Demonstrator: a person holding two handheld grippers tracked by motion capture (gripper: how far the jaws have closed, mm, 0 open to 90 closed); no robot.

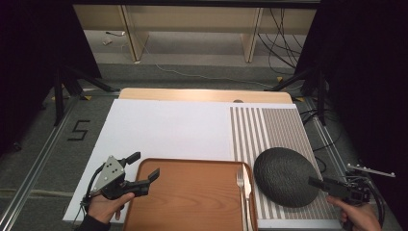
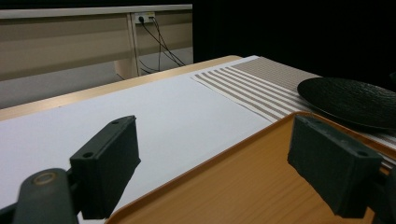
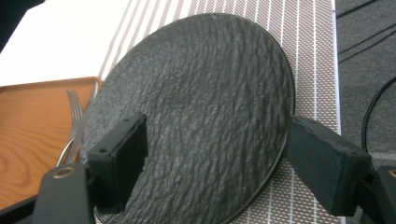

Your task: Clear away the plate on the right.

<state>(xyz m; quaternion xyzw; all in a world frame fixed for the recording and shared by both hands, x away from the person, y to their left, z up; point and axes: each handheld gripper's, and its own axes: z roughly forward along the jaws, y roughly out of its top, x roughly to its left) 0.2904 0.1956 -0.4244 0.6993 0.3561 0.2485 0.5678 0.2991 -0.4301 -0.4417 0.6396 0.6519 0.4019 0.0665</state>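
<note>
A wooden tray (image 1: 192, 199) lies at the table's near edge with a fork (image 1: 240, 183) along its right side. A black textured plate (image 1: 284, 175) rests on the striped placemat (image 1: 269, 130) to the right. My left gripper (image 1: 143, 165) is open over the tray's far left corner; in the left gripper view the left gripper (image 2: 219, 172) has one jaw over the white sheet (image 2: 163, 107) and one over the tray (image 2: 261, 186). My right gripper (image 1: 320, 185) is open at the plate's near right edge. In the right gripper view the right gripper (image 3: 219, 163) straddles the rim of the plate (image 3: 201, 84), holding nothing.
A white sheet (image 1: 168, 130) covers the table's left and middle. Beyond the table's far edge are floor cables (image 1: 284, 43), stand legs (image 1: 72, 82) and a shelf frame (image 1: 134, 33). More cables (image 1: 375, 192) hang off the right side.
</note>
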